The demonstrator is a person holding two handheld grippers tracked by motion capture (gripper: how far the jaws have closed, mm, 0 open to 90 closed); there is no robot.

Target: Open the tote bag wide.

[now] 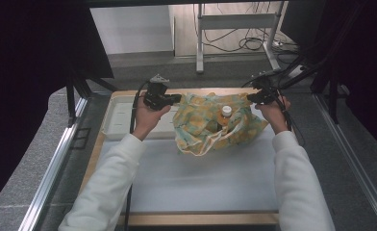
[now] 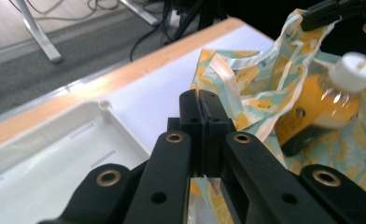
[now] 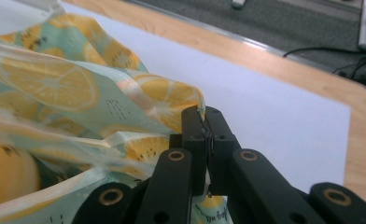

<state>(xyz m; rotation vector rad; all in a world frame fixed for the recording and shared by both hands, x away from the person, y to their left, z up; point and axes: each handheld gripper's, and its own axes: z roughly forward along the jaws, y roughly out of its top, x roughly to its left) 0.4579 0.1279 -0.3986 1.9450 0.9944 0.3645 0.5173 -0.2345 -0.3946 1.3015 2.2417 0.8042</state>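
— So, where is the bag?

— At the far middle of the white table mat (image 1: 196,178): a thin plastic bag printed with orange slices on pale green (image 1: 210,126), its mouth pulled open to left and right. Inside it leans a bottle of orange drink with a white cap (image 1: 223,117).

— And the tools?

— Both are clamped on the bag's rim. The left gripper (image 1: 176,99) pinches the left edge; in the left gripper view its black jaws are pressed together with the film (image 2: 237,84) between them. The right gripper (image 1: 250,98) has the right edge pinched the same way, jaws closed on the printed fold (image 3: 172,100).

— Anything close by?

— A shallow white plastic tray (image 1: 115,118) sits just left of the bag, under the left hand (image 1: 148,118), at the table's far left. The wooden table edge (image 1: 201,219) frames the mat. Beyond the far edge are a grey floor, metal table legs (image 1: 199,43) and loose cables (image 1: 244,43).

— Anything blocking?

— The bottle's body is partly hidden by the bag's crumpled folds.
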